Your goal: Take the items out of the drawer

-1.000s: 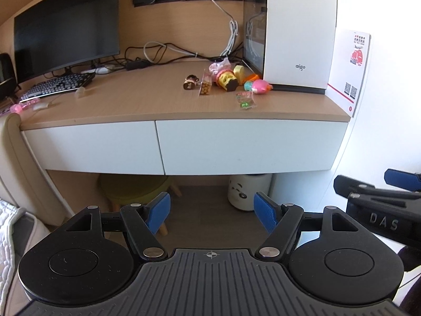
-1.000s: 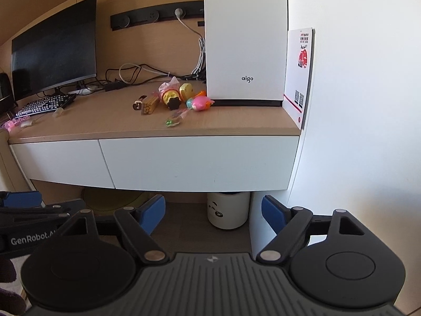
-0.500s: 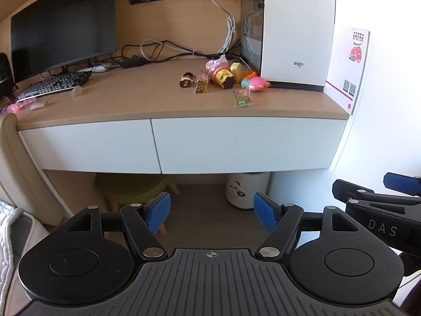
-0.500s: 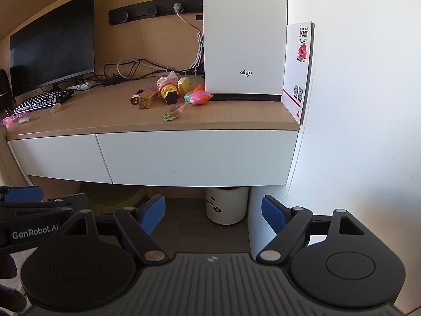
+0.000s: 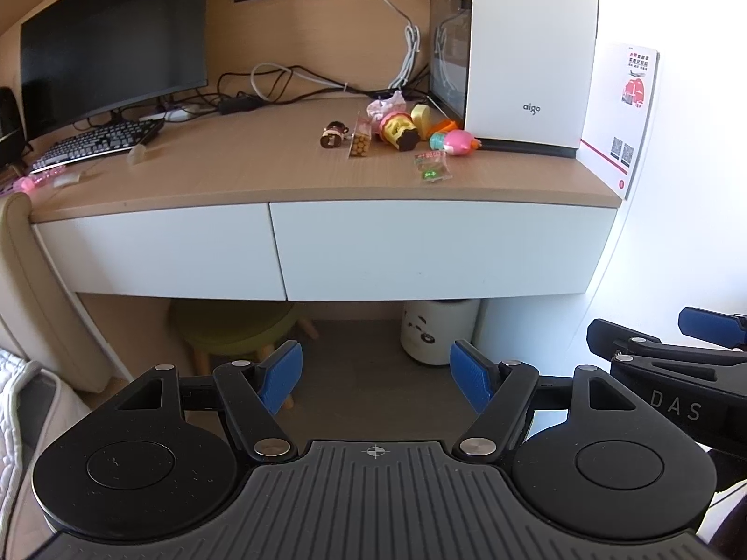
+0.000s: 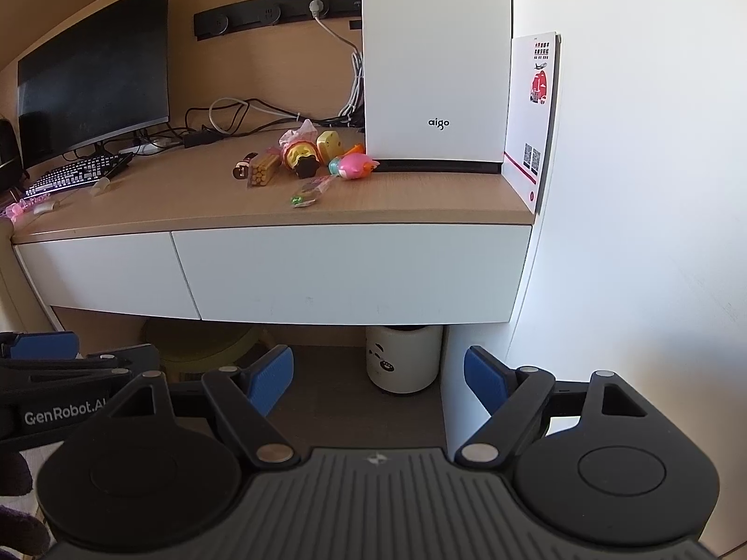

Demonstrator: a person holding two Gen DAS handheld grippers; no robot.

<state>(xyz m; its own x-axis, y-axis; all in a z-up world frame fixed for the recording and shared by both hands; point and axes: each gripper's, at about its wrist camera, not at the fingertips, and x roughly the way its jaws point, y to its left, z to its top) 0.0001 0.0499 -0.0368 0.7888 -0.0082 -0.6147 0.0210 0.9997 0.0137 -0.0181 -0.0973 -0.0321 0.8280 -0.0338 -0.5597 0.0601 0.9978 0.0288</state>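
Two white drawers sit shut under the wooden desk: a wide right drawer and a narrower left drawer. On the desktop lies a cluster of small toys and snack packets, with a clear packet nearest the front edge. My left gripper hangs open well in front of and below the drawers, nothing between its blue pads. My right gripper is likewise open and empty, to the right of the left one.
A white computer tower and a leaning card stand at the desk's right end by the white wall. A monitor and keyboard are at left. Under the desk are a panda bin and a green stool.
The views shifted only slightly; the desk sits a little higher in both frames now. Both grippers stay open and nothing on the desk has moved.
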